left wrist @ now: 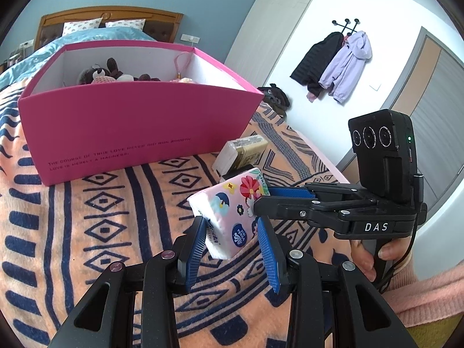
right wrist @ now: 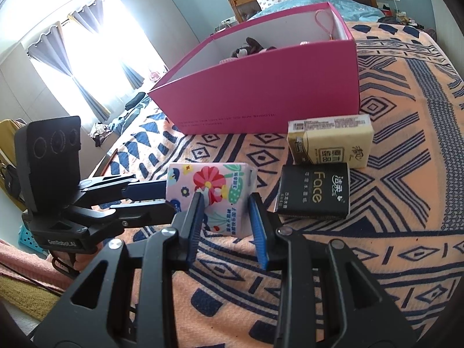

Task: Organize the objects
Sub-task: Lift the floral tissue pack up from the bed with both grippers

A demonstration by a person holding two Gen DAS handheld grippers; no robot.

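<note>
A pink floral tissue pack (left wrist: 232,203) is held tilted above the patterned blanket, between both grippers. My left gripper (left wrist: 232,226) has its blue pads against the pack's near end. My right gripper (right wrist: 224,206) closes on the same pack (right wrist: 214,191) from the other side; it also shows in the left wrist view (left wrist: 262,198). A black "Face" tissue pack (right wrist: 314,191) and a yellow tissue pack (right wrist: 333,142) lie on the blanket by the pink box (right wrist: 269,95). The box (left wrist: 130,121) holds plush toys (left wrist: 101,74).
The orange and navy blanket (left wrist: 87,232) covers the bed. A wooden headboard (left wrist: 116,17) and pillows stand behind the box. Coats (left wrist: 333,63) hang on the right wall. A curtained window (right wrist: 72,43) is at the left.
</note>
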